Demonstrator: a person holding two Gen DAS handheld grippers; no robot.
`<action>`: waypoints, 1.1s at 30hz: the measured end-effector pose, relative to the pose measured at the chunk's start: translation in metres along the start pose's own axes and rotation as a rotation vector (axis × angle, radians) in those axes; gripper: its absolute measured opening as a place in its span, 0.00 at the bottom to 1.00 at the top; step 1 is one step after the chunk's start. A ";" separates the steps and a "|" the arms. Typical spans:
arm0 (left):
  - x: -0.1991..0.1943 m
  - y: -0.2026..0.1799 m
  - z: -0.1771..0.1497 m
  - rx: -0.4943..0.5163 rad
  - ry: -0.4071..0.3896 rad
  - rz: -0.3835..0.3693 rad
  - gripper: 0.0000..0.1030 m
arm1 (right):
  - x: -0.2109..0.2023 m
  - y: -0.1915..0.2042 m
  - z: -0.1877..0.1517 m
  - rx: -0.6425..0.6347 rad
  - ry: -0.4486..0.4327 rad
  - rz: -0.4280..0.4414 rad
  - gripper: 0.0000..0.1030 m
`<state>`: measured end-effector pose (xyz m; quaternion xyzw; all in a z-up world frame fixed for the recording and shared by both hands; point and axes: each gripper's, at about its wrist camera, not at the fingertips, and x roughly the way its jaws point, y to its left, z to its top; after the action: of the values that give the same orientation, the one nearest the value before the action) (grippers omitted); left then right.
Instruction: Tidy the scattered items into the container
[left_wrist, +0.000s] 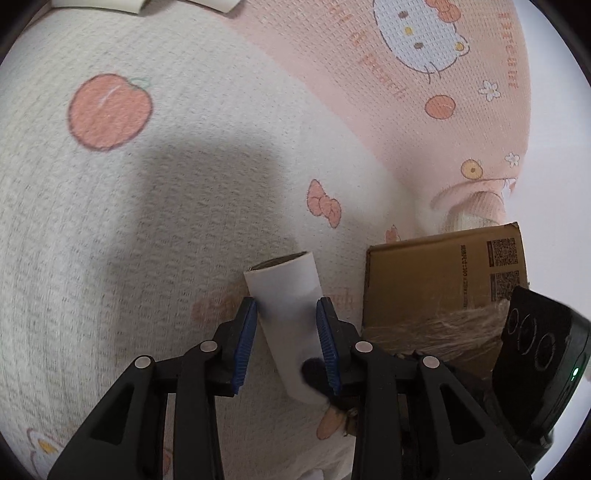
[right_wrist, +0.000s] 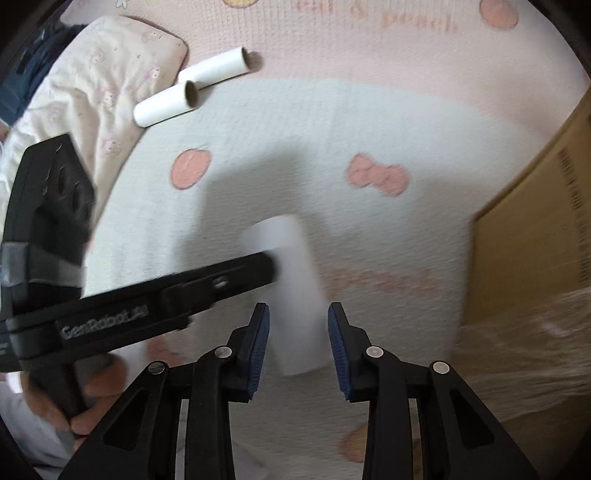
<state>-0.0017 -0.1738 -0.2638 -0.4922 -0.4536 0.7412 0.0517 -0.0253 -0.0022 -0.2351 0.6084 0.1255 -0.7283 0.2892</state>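
Note:
A white cardboard tube (left_wrist: 286, 295) sits between the blue pads of my left gripper (left_wrist: 286, 314), which is shut on it above the pink and white blanket. The same tube (right_wrist: 295, 291) shows blurred in the right wrist view, with the left gripper's black finger (right_wrist: 229, 280) against its left side. My right gripper (right_wrist: 298, 325) is open, its pads either side of the tube's near end without touching. The brown cardboard box (left_wrist: 436, 280) stands just right of the tube; its edge also shows in the right wrist view (right_wrist: 532, 236). Two more white tubes (right_wrist: 166, 105) (right_wrist: 218, 68) lie at the far left.
A cream quilted pillow (right_wrist: 92, 88) lies at the far left beside the two tubes. Clear plastic wrap (right_wrist: 524, 350) bunches at the box's near side. The right gripper's black body (left_wrist: 543, 354) is close to the box. A bare hand (right_wrist: 92, 391) holds the left gripper.

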 end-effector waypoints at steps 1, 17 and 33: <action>0.000 0.000 0.000 0.003 0.002 -0.003 0.35 | 0.002 0.001 -0.001 -0.006 0.002 -0.013 0.43; 0.018 0.006 0.004 -0.081 0.059 -0.090 0.45 | 0.016 -0.021 -0.005 0.082 0.000 0.059 0.44; -0.037 -0.051 0.011 0.095 -0.078 -0.084 0.44 | -0.038 0.008 0.006 0.030 -0.090 0.038 0.39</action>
<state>-0.0100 -0.1708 -0.2004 -0.4405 -0.4398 0.7776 0.0886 -0.0220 -0.0012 -0.1963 0.5816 0.0897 -0.7511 0.2993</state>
